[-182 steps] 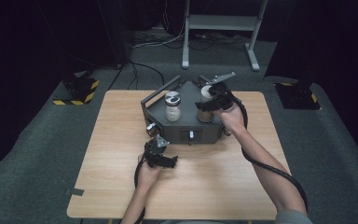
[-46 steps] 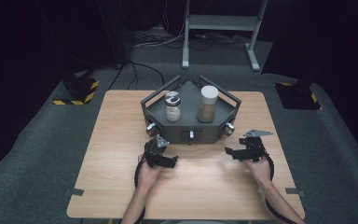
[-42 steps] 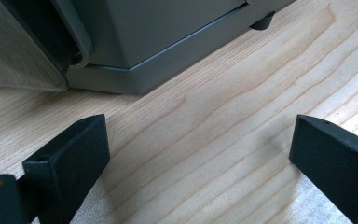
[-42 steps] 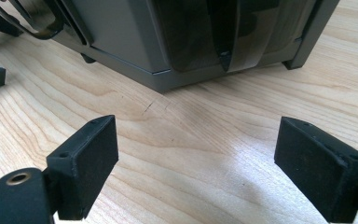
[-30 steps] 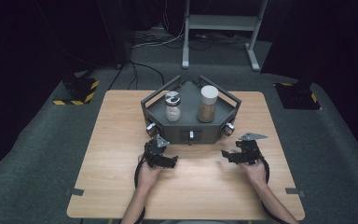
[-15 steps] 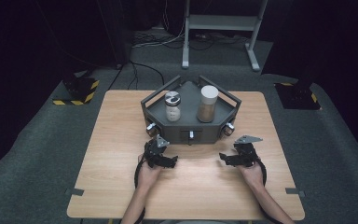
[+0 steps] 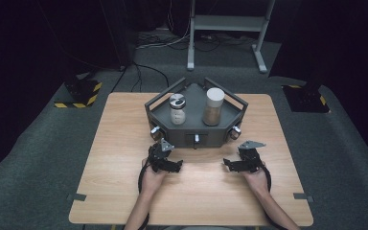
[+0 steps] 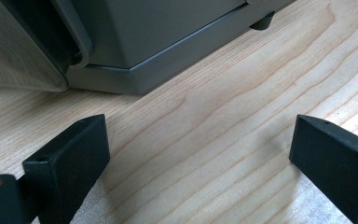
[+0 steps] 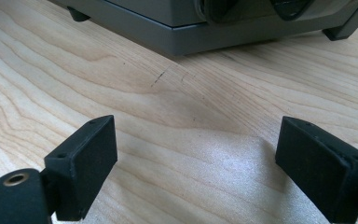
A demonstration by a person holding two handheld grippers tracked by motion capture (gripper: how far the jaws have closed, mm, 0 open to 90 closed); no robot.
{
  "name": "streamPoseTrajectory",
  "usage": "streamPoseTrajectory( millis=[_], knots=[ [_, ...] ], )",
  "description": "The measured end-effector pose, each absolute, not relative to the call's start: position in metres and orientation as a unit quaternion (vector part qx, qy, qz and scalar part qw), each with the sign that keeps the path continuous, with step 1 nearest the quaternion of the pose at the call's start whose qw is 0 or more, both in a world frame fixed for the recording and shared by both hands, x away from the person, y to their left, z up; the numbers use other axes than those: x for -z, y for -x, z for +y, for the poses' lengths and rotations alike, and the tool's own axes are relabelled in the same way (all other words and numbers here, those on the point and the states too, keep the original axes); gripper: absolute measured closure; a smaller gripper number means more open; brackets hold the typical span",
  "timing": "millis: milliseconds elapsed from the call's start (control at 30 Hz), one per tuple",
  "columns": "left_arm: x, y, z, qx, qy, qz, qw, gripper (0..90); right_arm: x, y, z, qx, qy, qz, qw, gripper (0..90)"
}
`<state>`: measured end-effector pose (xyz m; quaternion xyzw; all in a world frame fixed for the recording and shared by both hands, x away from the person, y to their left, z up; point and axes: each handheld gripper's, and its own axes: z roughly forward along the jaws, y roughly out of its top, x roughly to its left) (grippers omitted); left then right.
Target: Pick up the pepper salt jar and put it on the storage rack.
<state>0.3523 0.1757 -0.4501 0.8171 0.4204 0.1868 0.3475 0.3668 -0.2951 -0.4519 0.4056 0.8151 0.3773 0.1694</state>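
Your worktop is a bare wooden slab with the grey tray standing at its far middle, so you have wide open wood to the left, to the right and all along the near edge where your forearms come in. The tray's raised arms fan out toward the back corners; its front wall, with the small knobs on it, faces you and is the nearest thing to bump.

Inside the tray two containers stand upright and apart: the tall jar with the pale lid on the right, and the shorter jar with the metal lid on the left. Judging from how they sit, both are already placed and nothing lies loose on the wood, so the loading looks finished and only parking your hands appears to remain.

Your left claw rests on the wood just in front of the tray's left front corner, jaws spread wide with only bare wood grain between them. Your right claw sits low, near the tray's right front corner, and its jaws have just been opening; they too stand wide with nothing between them. The gap between your two hands is free wood.
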Motion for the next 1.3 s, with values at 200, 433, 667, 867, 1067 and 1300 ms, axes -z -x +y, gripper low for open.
streamPoseTrajectory(
  millis=[200, 433, 667, 867, 1067, 1300],
  knots=[
    [0.4501, -0.3524, 0.1757, -0.187, -0.817, 0.42, 0.348, 4.8, 0.4503, -0.3652, -0.2872, -0.361, -0.395, 0.825, 0.181, 9.4],
    [0.4501, -0.3526, 0.1759, -0.185, -0.817, 0.421, 0.348, 4.8, 0.4504, -0.3659, -0.287, -0.361, -0.392, 0.827, 0.181, 8.4],
    [0.4501, -0.3525, 0.176, -0.185, -0.817, 0.421, 0.348, 4.8, 0.4504, -0.3658, -0.2869, -0.361, -0.392, 0.827, 0.181, 8.4],
    [0.4501, -0.3525, 0.1759, -0.185, -0.817, 0.421, 0.348, 4.8, 0.4503, -0.3657, -0.2866, -0.36, -0.394, 0.826, 0.182, 7.8],
    [0.4501, -0.3525, 0.176, -0.185, -0.817, 0.421, 0.348, 4.8, 0.4501, -0.3656, -0.2859, -0.359, -0.397, 0.825, 0.182, 7.2],
    [0.4501, -0.3525, 0.1759, -0.185, -0.817, 0.421, 0.348, 4.8, 0.4501, -0.3656, -0.286, -0.359, -0.397, 0.825, 0.182, 7.2]
  ],
)
